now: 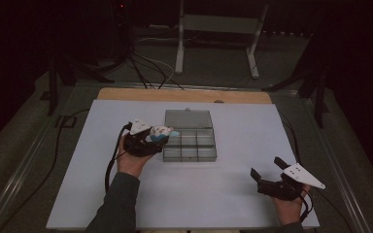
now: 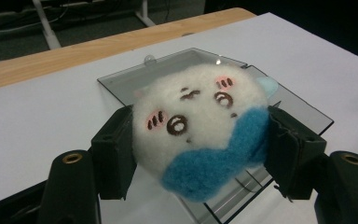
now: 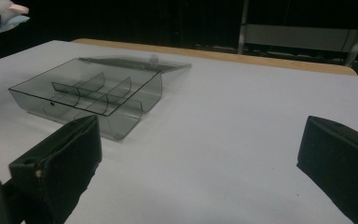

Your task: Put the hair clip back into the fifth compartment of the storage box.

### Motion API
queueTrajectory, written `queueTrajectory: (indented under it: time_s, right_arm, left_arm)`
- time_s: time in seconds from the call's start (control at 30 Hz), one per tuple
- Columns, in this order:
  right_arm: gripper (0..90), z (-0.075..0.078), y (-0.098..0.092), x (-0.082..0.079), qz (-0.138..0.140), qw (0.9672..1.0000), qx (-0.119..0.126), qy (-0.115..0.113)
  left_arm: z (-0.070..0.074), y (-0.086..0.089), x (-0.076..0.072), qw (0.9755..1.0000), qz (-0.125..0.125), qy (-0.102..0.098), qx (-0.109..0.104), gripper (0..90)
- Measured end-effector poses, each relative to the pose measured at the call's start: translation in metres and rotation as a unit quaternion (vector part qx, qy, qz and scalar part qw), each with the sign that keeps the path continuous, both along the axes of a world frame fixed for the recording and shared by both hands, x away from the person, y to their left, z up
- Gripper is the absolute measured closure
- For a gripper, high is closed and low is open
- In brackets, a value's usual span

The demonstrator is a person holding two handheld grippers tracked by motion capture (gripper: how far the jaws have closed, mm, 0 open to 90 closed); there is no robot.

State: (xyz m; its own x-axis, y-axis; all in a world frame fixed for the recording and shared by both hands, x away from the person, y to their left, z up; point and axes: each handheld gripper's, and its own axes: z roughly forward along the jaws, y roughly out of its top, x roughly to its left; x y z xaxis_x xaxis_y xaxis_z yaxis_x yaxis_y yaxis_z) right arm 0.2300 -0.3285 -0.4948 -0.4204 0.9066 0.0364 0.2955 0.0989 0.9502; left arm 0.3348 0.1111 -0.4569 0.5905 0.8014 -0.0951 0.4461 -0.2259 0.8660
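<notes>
Left gripper (image 2: 200, 154) clamping plush toy (image 2: 198, 126) above compartment box (image 1: 189, 136), right gripper (image 1: 267, 175) wide open

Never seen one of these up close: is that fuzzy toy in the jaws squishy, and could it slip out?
The plush toy looks soft and light: it seems to bulge between the left gripper's jaws. Its fuzzy felt surface probably grips the pads rather than sliding. Being rounded, it might roll a little if dropped on the table, though it is unlikely to break.

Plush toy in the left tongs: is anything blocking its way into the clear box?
Nothing visible does. The plush toy hangs at the organizer box's left edge, its lid folded back flat, compartments open. The right tongs sit well clear.
</notes>
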Motion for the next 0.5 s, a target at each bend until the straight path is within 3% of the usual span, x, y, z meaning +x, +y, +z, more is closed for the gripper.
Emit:
queueTrajectory:
  time_s: [0.5]
  right_arm:
    - [0.0,0.000,0.000,0.000,0.000,1.0000,0.000,0.001]
  left_arm:
    - [0.000,-0.014,0.004,1.0000,-0.006,-0.002,-0.003,34.7]
